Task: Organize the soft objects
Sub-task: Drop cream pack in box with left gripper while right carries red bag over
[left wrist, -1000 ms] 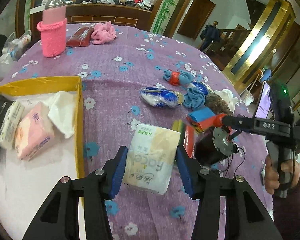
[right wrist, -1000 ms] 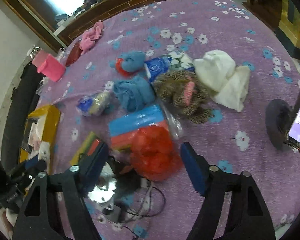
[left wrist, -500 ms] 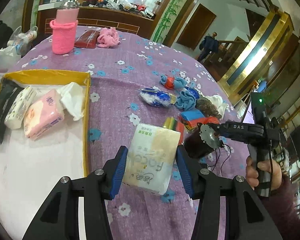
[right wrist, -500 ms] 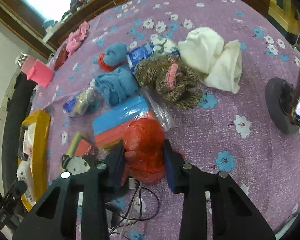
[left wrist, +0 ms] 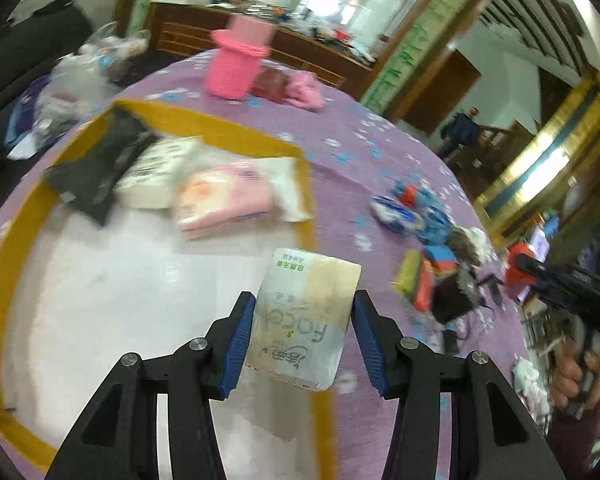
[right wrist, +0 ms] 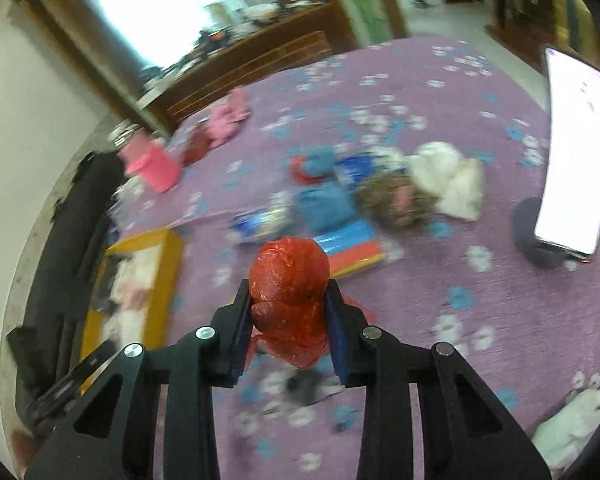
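Inside yellow tray (left wrist: 204, 118): tissue packs (left wrist: 224, 200)

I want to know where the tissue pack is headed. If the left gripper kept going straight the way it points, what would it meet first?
Most likely the yellow-rimmed tray, near its right rim. The left gripper, shut on the tissue pack, points down at that edge; depth is blurred, so it could meet the purple tablecloth beside it.

A lit phone (right wrist: 576, 152) stands on a dark round stand (right wrist: 534, 232).

Home-like hall: floral purple tablecloth (right wrist: 440, 288), wooden sideboard (left wrist: 236, 36), gilded staircase (left wrist: 540, 152)
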Demonstrator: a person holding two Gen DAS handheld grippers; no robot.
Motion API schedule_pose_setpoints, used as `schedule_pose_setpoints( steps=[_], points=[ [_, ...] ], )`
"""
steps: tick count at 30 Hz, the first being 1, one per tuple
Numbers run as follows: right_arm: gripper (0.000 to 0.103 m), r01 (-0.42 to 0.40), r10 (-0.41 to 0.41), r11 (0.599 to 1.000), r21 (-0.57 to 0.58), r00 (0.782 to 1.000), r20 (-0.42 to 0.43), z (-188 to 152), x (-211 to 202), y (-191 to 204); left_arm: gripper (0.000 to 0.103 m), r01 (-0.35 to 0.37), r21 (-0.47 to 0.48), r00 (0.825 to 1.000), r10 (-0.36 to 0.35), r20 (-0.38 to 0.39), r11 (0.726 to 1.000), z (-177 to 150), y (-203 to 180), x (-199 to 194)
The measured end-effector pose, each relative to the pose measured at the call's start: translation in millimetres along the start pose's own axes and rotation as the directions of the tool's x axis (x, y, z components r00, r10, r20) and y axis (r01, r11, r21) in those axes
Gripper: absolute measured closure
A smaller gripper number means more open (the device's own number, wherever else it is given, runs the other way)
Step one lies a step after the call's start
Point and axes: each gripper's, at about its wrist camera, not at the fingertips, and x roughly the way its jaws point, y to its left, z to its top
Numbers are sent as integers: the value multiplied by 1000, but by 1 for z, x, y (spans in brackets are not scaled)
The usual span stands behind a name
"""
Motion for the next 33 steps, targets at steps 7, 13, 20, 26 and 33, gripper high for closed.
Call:
schedule_pose_setpoints(
  steps=[7,13,20,26,33],
  points=[
    [72,-146,132,982,-123,984,-119,-14,40,91,55,-77,-57,997,76,-27,995,9,39,-9],
    [72,-211,161,953,-219,961,-226,-31,92,163,55,-106,-81,991,98,-88,991,35,62,11],
    [72,-209,113,934,-290,942,-314,-47,155,209,54,-80,-160,995,68,-80,984,69,87,42],
    [70,-150,42,936,-320,946,-320,-46,195,215,38,-9,-213,1000,11,6,977,64,104,31],
    [68,-124,39,953,-277,955,-294,-32,213,209,31,39,-243,997,-20,80,969,48,116,4]
  ],
)
